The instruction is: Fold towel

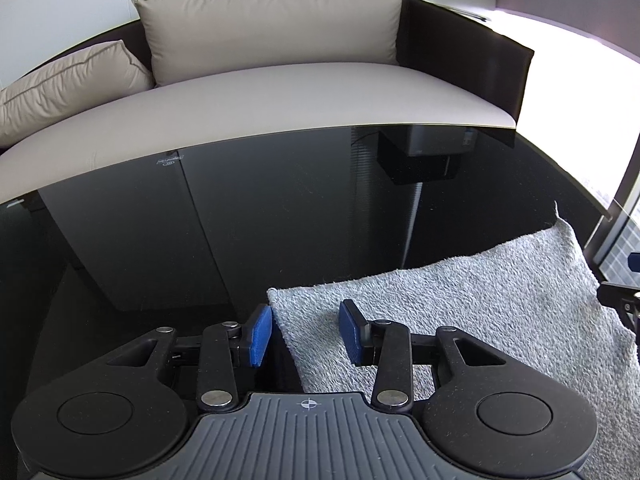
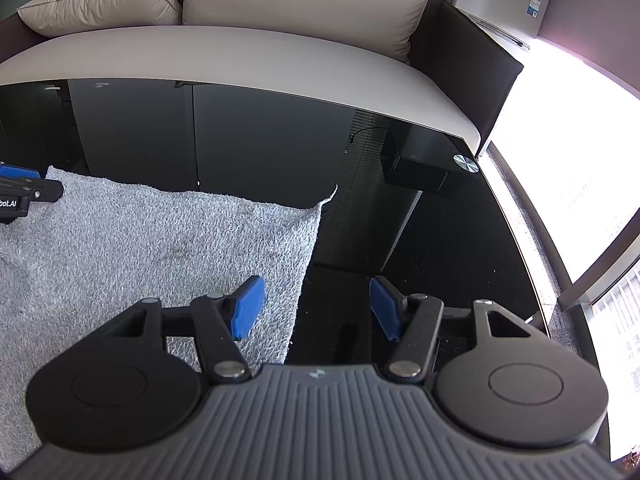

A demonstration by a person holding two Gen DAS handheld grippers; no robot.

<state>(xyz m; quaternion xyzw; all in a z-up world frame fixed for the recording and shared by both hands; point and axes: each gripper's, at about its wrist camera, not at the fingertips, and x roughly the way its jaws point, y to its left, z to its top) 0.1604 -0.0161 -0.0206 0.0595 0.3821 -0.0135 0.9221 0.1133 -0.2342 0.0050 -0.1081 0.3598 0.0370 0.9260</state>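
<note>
A grey fluffy towel (image 1: 460, 312) lies flat on a black glass table (image 1: 240, 220). My left gripper (image 1: 306, 334) is open and straddles the towel's left edge near its far left corner. The towel also shows in the right wrist view (image 2: 160, 248). My right gripper (image 2: 316, 306) is open and straddles the towel's right edge, left pad (image 2: 250, 306) over the towel, right pad (image 2: 384, 308) over the glass. The towel's far right corner (image 2: 330, 196) curls up a little. The left gripper shows at the left edge of the right wrist view (image 2: 20, 188).
A beige sofa seat (image 1: 260, 96) with cushions (image 1: 272, 24) runs along the table's far edge. A dark box (image 2: 416, 168) shows under or reflected in the glass at the right. A round metal disc (image 2: 466, 163) sits at the table's far right corner. Bright windows lie right.
</note>
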